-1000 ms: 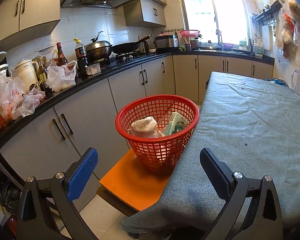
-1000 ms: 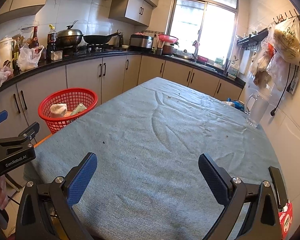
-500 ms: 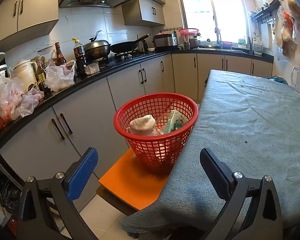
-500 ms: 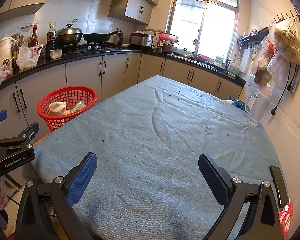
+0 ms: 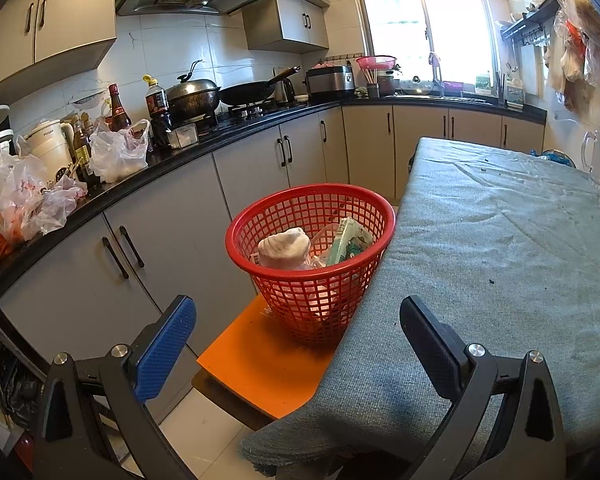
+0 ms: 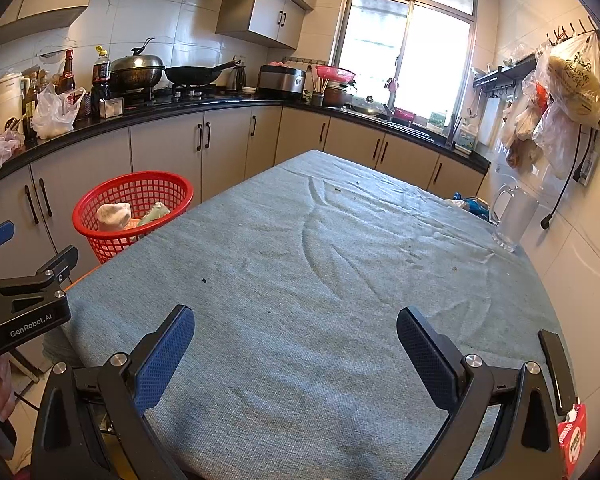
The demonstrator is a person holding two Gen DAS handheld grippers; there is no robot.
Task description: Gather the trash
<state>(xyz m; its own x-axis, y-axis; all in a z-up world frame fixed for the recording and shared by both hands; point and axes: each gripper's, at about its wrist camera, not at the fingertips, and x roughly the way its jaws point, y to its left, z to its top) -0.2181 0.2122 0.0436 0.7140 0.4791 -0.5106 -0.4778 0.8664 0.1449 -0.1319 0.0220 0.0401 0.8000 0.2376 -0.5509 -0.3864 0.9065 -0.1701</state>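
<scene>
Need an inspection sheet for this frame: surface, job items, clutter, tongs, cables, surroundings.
Surface: grey-green cloth-covered table, wrinkled, dark crumbs only.
Job's things: red plastic mesh basket on orange stool beside the table, holding white crumpled wad and green packet.
Clutter: clear glass pitcher at the far right edge.
Grippers: left tongs open, empty; right tongs open, empty.
Cables: black cord hanging on the right wall.
Surroundings: black kitchen counter crowded with bags, bottles, pans.
</scene>
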